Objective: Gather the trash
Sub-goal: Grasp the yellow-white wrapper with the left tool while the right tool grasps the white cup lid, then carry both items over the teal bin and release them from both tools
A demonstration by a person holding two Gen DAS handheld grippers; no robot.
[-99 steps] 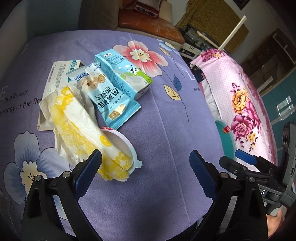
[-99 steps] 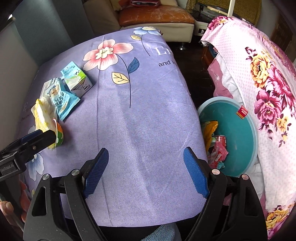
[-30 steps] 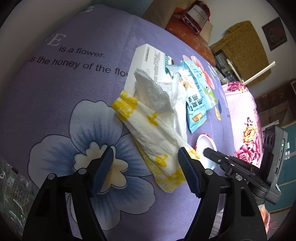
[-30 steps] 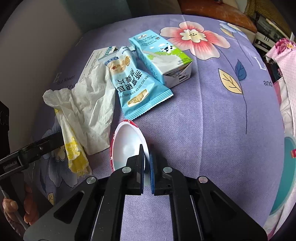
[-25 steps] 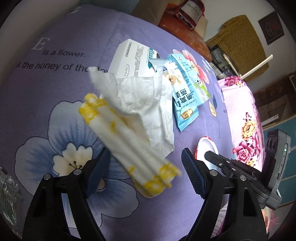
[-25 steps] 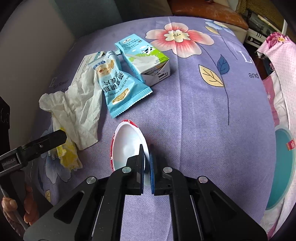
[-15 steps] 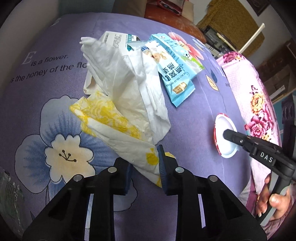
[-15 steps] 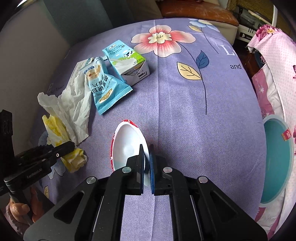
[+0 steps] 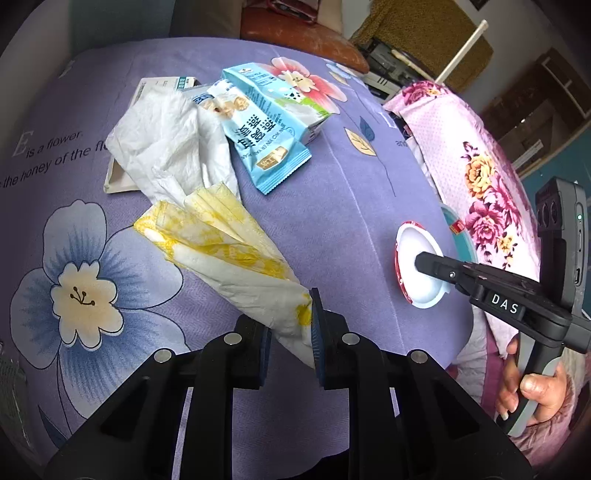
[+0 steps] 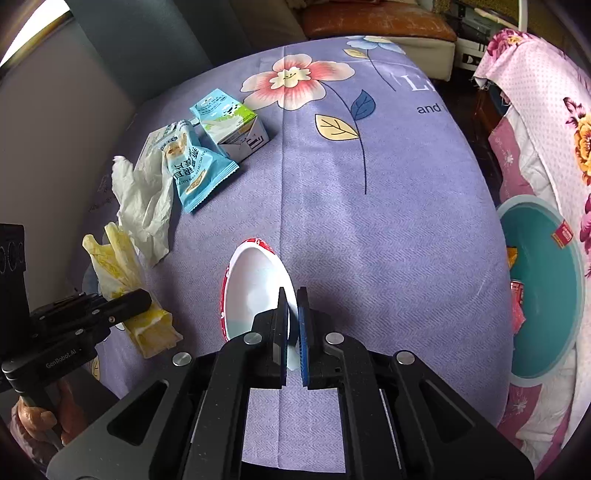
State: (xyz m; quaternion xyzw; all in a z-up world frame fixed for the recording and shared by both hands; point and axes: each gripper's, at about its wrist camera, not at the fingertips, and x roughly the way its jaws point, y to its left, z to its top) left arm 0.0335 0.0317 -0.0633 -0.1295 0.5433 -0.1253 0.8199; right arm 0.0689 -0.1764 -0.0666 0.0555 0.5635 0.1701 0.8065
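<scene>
My left gripper (image 9: 290, 328) is shut on the end of a yellow-and-white crumpled wrapper (image 9: 221, 251), held above the purple tablecloth; it also shows in the right wrist view (image 10: 125, 280). My right gripper (image 10: 292, 325) is shut on the rim of a white cup lid with a red edge (image 10: 255, 291), also seen in the left wrist view (image 9: 417, 266). On the cloth lie a white crumpled tissue (image 9: 166, 147), a blue snack packet (image 9: 262, 147), a milk carton (image 10: 231, 125) and a white flat box (image 9: 155, 92).
A teal basin (image 10: 543, 291) with some trash in it stands on the floor right of the table. A pink floral cover (image 9: 480, 166) lies beside it. A brown sofa (image 10: 376, 18) is behind the table.
My left gripper has closed tighter on the yellow wrapper and lifted it clear of the tissue. My right gripper has carried the lid up and toward the right.
</scene>
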